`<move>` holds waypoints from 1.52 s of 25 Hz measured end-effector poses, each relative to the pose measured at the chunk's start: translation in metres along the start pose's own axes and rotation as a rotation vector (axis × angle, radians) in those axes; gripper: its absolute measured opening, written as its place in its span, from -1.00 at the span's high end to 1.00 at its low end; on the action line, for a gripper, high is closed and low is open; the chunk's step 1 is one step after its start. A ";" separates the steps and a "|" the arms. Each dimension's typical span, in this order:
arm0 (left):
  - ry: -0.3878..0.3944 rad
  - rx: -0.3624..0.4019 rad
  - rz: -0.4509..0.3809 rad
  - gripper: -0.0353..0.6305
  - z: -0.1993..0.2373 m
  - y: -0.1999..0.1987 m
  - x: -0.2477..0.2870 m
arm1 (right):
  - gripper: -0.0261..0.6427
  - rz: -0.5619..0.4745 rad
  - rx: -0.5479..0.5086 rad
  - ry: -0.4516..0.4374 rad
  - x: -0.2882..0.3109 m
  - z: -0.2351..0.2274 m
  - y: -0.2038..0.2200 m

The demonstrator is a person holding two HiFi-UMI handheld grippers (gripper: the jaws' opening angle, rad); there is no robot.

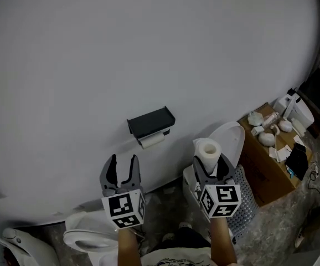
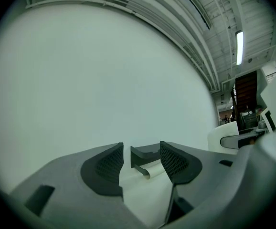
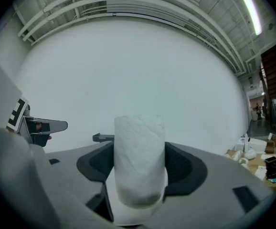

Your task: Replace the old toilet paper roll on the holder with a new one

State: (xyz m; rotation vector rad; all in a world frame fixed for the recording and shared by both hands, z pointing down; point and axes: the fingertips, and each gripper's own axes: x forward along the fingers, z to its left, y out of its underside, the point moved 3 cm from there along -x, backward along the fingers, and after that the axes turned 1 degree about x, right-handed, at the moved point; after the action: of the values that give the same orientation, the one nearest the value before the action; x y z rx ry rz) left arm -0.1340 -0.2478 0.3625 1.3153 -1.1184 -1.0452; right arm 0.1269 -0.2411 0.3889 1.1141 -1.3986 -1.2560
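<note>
The right tongs [image 1: 211,164] grip the new roll [image 1: 208,148] upright between both jaws. The left tongs [image 1: 122,163] stand wide and empty, facing the black holder [image 1: 150,121] on the wall [image 1: 121,49], with the old roll [image 1: 152,140] under its shelf.

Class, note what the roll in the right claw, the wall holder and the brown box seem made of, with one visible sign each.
Roll: tissue paper, matt white, softly dimpled surface. Holder: dark, smooth, crisp-edged cover; coated metal or plastic, unclear which. Box: likely cardboard, dull brown with flat folded faces.
</note>
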 end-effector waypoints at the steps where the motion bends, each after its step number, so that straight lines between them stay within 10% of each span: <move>1: -0.001 0.003 0.003 0.23 -0.001 0.001 0.003 | 0.03 0.002 0.002 -0.006 0.005 -0.002 0.000; 19: -0.074 0.109 0.068 0.23 -0.023 0.007 0.055 | 0.03 0.038 -0.026 -0.138 0.072 -0.031 -0.003; 38: -0.088 1.107 0.407 0.19 -0.076 0.068 0.108 | 0.03 0.069 0.005 -0.164 0.105 -0.053 0.010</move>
State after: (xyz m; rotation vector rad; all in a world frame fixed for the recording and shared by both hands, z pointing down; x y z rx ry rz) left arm -0.0441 -0.3407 0.4362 1.7368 -2.0639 -0.1107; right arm 0.1615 -0.3526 0.4085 0.9757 -1.5490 -1.3186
